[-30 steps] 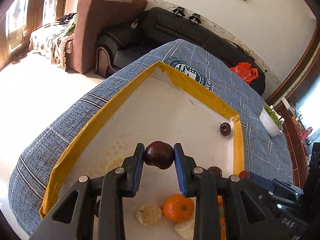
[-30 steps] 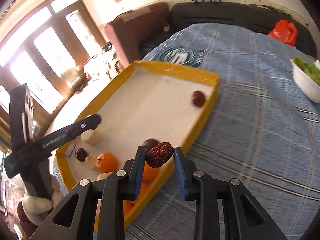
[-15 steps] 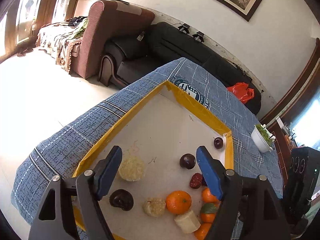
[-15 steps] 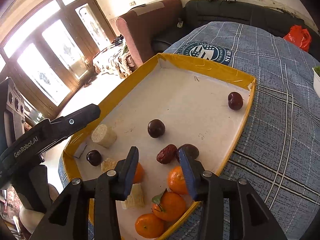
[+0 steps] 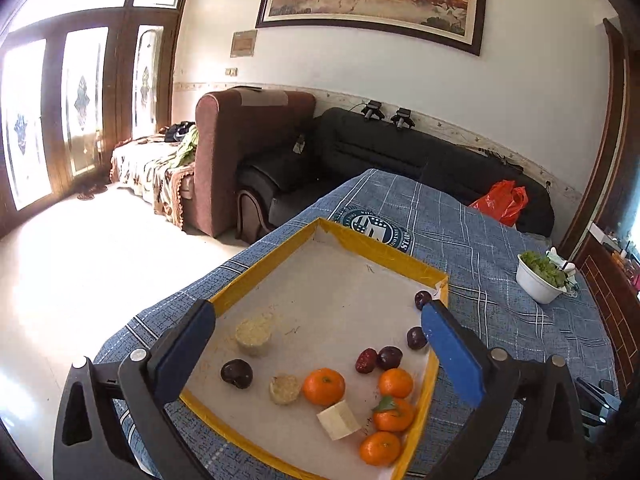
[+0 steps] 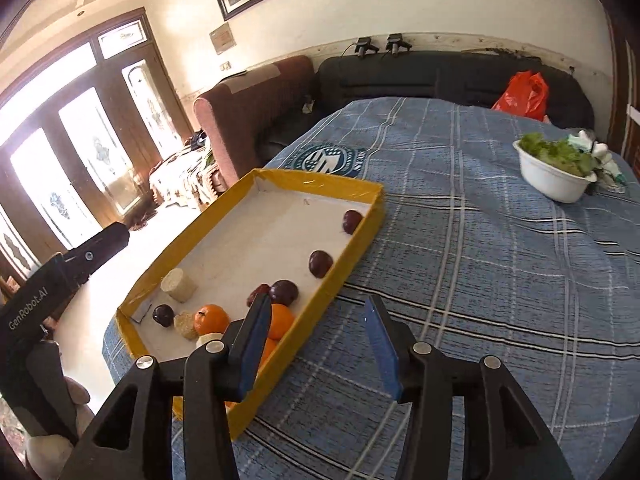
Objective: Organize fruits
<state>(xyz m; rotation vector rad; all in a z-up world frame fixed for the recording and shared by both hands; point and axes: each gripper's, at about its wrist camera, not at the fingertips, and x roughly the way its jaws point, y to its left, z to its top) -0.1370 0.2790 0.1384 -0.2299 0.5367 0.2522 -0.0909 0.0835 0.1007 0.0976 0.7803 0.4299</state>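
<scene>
Both grippers wide apart and empty above the fruit tray.

Left view: the left gripper (image 5: pixel 316 344) spreads over the yellow tray (image 5: pixel 264 276), where oranges (image 5: pixel 323 386), plums (image 5: pixel 237 373) and a date (image 5: pixel 366 360) lie near its close end. Right view: the right gripper (image 6: pixel 316 344) hangs spread beside the tray (image 6: pixel 320 179), above the cloth (image 6: pixel 480 240).

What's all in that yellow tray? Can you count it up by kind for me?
In the yellow tray:
Oranges: 4
Dark plums: 4
Wrinkled red date: 1
Corn cob pieces: 2
Pale cut chunk: 1
Total: 12
</scene>
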